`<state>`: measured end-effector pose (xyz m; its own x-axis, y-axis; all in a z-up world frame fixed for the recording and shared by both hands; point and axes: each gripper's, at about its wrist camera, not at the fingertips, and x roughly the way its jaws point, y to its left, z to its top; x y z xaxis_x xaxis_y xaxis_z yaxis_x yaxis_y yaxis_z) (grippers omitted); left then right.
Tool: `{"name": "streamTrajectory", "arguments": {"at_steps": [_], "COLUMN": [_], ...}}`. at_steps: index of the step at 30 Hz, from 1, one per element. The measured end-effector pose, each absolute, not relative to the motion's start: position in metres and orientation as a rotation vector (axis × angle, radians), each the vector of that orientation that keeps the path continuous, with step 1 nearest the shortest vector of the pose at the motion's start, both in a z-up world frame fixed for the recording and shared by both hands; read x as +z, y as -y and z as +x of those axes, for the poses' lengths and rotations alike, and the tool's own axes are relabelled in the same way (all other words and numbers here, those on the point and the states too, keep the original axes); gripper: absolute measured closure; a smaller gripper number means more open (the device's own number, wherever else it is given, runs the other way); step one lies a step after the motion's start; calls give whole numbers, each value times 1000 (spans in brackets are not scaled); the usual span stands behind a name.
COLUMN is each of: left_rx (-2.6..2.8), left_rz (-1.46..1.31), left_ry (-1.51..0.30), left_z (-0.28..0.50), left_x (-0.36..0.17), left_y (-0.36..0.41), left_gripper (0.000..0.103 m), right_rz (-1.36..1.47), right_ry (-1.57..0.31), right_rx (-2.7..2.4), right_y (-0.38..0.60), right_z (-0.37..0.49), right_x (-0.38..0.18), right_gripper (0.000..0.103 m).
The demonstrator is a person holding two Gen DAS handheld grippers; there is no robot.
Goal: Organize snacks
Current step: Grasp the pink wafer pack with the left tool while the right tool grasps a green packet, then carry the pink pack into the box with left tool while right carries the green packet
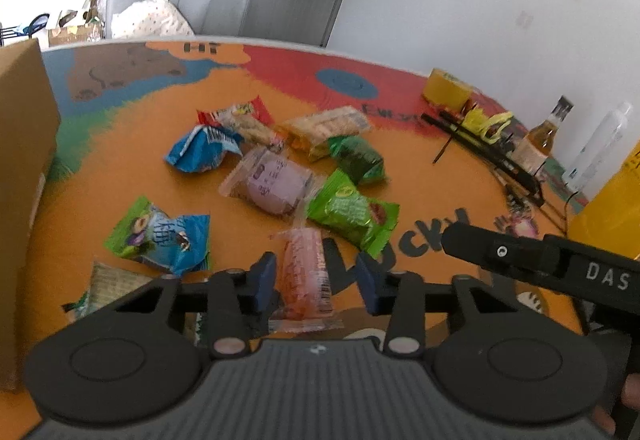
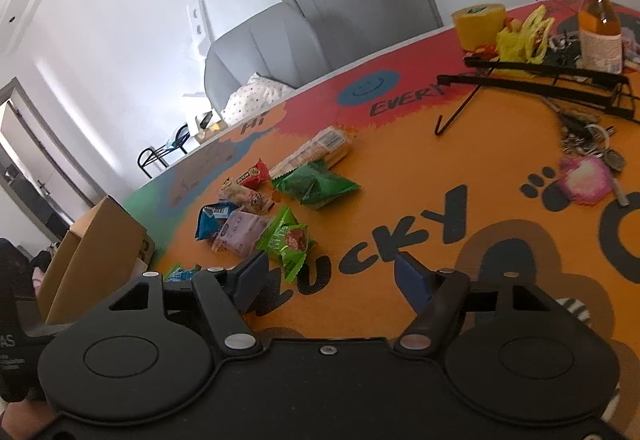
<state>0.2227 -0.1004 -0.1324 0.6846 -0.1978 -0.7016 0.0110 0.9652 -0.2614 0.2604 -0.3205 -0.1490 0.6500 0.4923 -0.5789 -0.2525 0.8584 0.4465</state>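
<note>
Between the blue pads of the left gripper lies an orange-pink snack packet; jaws narrowed around it, left pad close against its edge, right pad apart, so not yet clamped. Judged light, soft, crinkly; best taken across the middle, gently, as the film may slip. Just ahead: bright green packet, pale purple pouch, dark green packet, blue packets, cracker packs. Far left: cardboard box, a likely destination. Right gripper, jaws apart, nothing between them, over the table mat. Mat reads "LUCKY", "EVERY", "Hi". Packet labels blurred, unreadable.
</note>
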Motion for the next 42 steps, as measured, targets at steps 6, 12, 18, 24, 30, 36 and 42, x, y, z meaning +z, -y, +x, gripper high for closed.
{"name": "streamTrajectory", "arguments": {"at_steps": [6, 12, 18, 24, 30, 36, 42], "left_rx": [-111, -97, -65, -38, -25, -27, -29], "left_rz": [-236, -228, -237, -256, -269, -272, -274], "left_ry": [-817, -795, -775, -764, -755, -730, -703], "left_z": [229, 232, 235, 238, 234, 222, 210], "left_x": [-130, -120, -112, -110, -107, -99, -88], "left_y": [99, 91, 77, 61, 52, 49, 47], "left_gripper": [85, 86, 86, 86, 86, 86, 86], "right_rz": [342, 338, 312, 255, 266, 267, 270], "right_ry": [-772, -784, -797, -796, -799, -760, -720], "right_rx": [455, 488, 508, 521, 519, 510, 516], "right_y": [311, 297, 278, 258, 261, 268, 269], "right_z": [274, 286, 296, 299, 293, 278, 267], "right_x": [-155, -158, -160, -160, -157, -144, -126], "right_gripper": [33, 33, 34, 56, 79, 79, 79]}}
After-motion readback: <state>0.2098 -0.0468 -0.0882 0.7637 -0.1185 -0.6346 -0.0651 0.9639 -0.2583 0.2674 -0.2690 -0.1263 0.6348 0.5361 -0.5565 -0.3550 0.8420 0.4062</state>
